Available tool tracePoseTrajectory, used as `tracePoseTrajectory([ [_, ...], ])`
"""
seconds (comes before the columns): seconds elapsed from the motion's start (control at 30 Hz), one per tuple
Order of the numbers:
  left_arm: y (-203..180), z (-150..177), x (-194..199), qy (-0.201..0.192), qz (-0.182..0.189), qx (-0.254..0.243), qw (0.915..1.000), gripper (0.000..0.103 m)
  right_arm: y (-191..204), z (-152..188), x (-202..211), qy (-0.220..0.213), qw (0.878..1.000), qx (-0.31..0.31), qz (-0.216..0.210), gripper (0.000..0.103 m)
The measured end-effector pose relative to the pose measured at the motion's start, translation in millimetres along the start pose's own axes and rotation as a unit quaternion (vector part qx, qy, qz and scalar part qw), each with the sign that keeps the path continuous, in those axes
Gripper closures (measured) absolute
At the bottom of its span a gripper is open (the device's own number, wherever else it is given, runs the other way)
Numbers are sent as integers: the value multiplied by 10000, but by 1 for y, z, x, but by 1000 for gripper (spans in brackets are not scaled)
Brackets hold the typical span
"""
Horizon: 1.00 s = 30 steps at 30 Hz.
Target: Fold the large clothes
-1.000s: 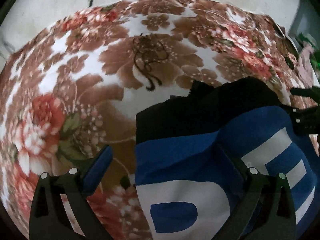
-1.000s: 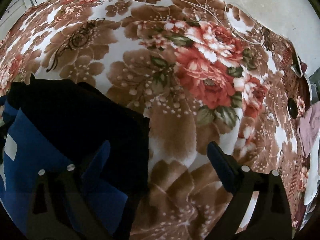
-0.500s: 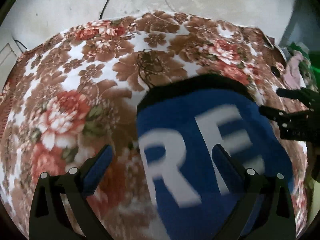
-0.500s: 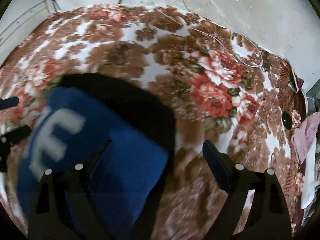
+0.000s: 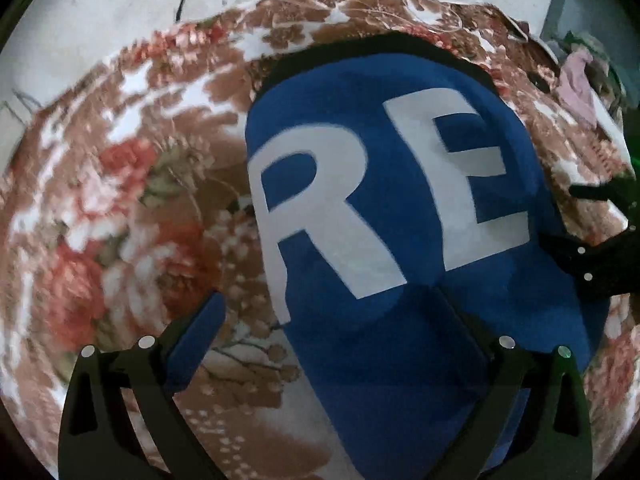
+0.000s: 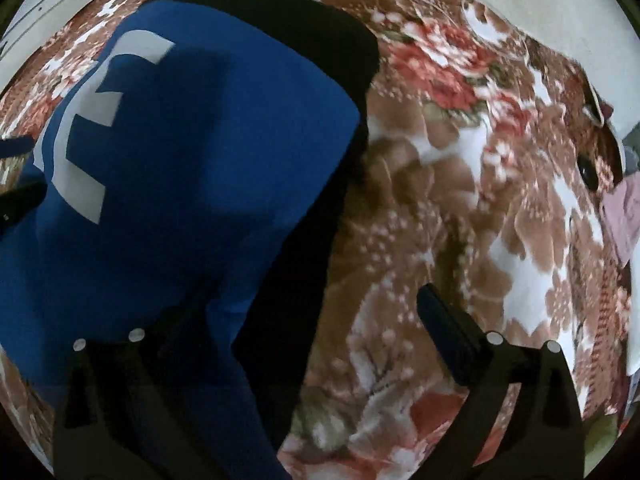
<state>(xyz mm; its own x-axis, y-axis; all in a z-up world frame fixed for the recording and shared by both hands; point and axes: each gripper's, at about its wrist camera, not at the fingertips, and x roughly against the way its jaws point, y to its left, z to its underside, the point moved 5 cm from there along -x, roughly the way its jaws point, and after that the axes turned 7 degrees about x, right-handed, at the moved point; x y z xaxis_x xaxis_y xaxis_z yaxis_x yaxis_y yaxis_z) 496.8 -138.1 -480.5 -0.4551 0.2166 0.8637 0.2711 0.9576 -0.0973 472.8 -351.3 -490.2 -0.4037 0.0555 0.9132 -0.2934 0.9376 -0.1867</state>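
Observation:
A folded blue and black garment [image 5: 400, 208] with large white letters lies on a floral blanket [image 5: 120, 208]. It also shows in the right wrist view [image 6: 192, 168], with a black edge along its far and right sides. My left gripper [image 5: 332, 320] is open and empty, above the garment's near left edge. My right gripper [image 6: 304, 316] is open and empty, above the garment's near right edge. The right gripper also shows at the right rim of the left wrist view [image 5: 600, 232].
The floral blanket [image 6: 460, 200] covers a bed. Pink cloth [image 5: 576, 84] lies at the bed's far right corner, also in the right wrist view [image 6: 624, 216]. A small dark round thing [image 6: 587, 170] lies on the blanket nearby. A pale wall [image 5: 100, 12] is behind.
Both grippers have pulled back and up from the garment. The garment now lies folded with the white letters on top, and more of the bed shows.

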Motion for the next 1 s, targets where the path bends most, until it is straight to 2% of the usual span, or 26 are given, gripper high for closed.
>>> tracePoseTrajectory([
  [0.07,5,7,-8,83,214,265,9994,4,-3,11,-2,60,9998,-156,-72,6],
  [0.2,4,9,-9,153,233,481,9985,4,2,27,4,133,9998,-53,143,6],
  [0.3,6,4,-2,502,415,792,9947,4,-5,40,7,412,9986,-327,-17,5],
  [0.4,3,-7,29,349,328,560,9973,6,-14,37,34,293,9979,-557,-130,5],
  [0.47,-3,-7,54,113,388,350,9986,6,-17,33,54,102,9957,-827,-396,5],
  [0.5,-4,-4,60,123,422,286,9986,6,-15,34,57,115,9939,-934,-573,5],
  [0.57,-8,10,60,255,430,150,9986,6,-4,43,52,322,9914,-996,-782,5],
  [0.67,-12,38,41,483,153,-113,9987,4,9,65,28,641,9926,-793,-652,5],
  [0.77,-9,60,22,620,88,-94,9980,4,16,87,14,700,9924,-748,-677,5],
  [0.9,-6,68,18,564,117,-72,9983,4,22,97,19,742,9933,-636,-623,5],
  [1.0,-5,62,33,639,314,19,9975,4,15,97,34,796,9874,-1014,-913,5],
])
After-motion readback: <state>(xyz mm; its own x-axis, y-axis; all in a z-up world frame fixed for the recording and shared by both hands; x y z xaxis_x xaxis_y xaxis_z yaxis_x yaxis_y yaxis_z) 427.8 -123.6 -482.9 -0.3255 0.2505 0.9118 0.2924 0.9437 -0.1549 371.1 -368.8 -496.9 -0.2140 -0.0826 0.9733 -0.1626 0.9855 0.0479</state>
